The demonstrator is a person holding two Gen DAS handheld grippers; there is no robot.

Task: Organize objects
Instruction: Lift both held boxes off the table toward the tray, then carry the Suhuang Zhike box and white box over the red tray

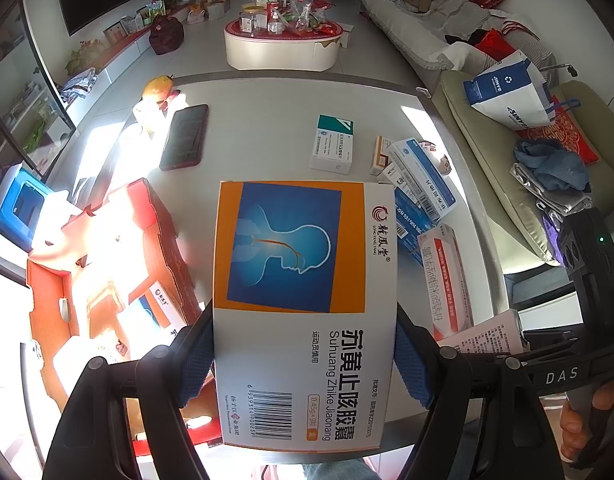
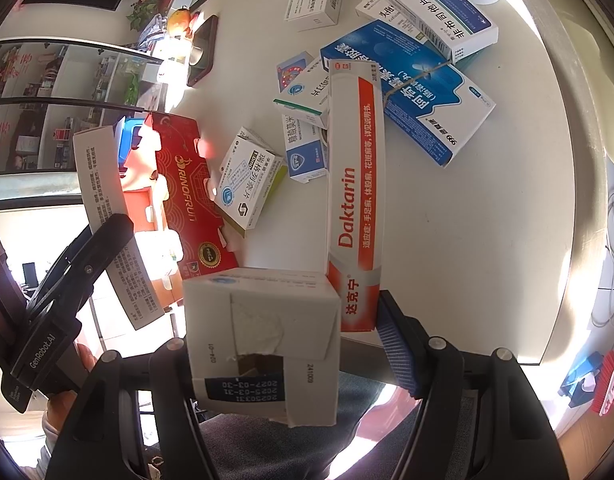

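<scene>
We see a white carton (image 1: pixel 303 316) bearing an orange-framed blue panel, a red fruit box (image 2: pixel 191 196) with gold lettering, a white-and-red Daktarin box (image 2: pixel 355 200), and a black phone (image 1: pixel 185 137).

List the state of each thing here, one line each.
Left tongs: shut on the orange-and-blue medicine box.
Right tongs: holding the white carton and Daktarin box together.
White carton: end flap torn open.
Red fruit box: open, boxes inside.
Phone: flat, screen dark.
</scene>
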